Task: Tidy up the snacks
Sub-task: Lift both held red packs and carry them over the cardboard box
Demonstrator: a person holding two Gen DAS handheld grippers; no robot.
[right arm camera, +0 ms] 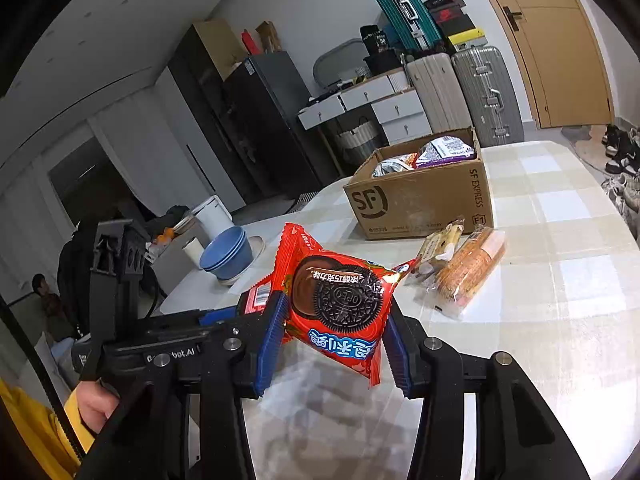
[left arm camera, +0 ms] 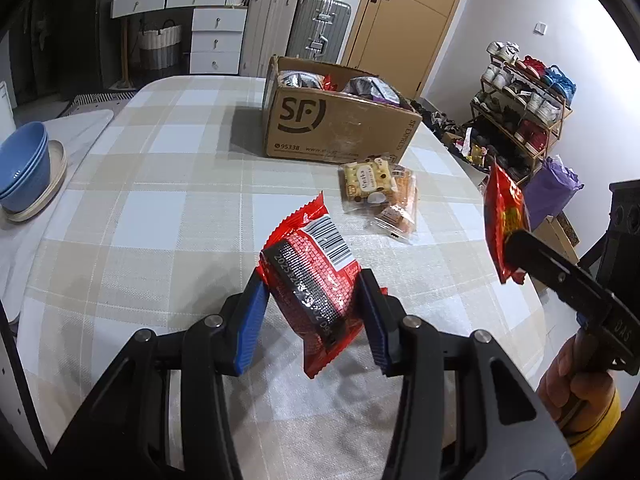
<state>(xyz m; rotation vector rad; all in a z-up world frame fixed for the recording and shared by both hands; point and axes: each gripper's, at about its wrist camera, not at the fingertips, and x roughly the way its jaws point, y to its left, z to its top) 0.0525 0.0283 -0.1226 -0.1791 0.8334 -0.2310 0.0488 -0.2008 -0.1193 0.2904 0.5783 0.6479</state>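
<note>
My left gripper (left arm camera: pixel 314 314) is shut on a red snack packet (left arm camera: pixel 316 280), its barcode side up, held above the checked tablecloth. My right gripper (right arm camera: pixel 334 336) is shut on a red Oreo packet (right arm camera: pixel 340 300), also lifted off the table. In the left wrist view that Oreo packet (left arm camera: pixel 502 220) hangs at the right edge from the right gripper's black finger (left arm camera: pixel 560 276). In the right wrist view, the left gripper's body shows at the left with its packet's (right arm camera: pixel 256 298) end peeking out. A brown SF cardboard box (left arm camera: pixel 340 128) (right arm camera: pixel 420 200) with several snack bags inside stands at the table's far side.
Clear-wrapped snack packs (left arm camera: pixel 378 192) (right arm camera: pixel 460 268) lie in front of the box. Blue bowls (left arm camera: pixel 24 164) (right arm camera: pixel 226 254) on a plate sit at the table's left. A shoe rack (left arm camera: pixel 524 112) stands right of the table; drawers and suitcases (right arm camera: pixel 460 92) line the far wall.
</note>
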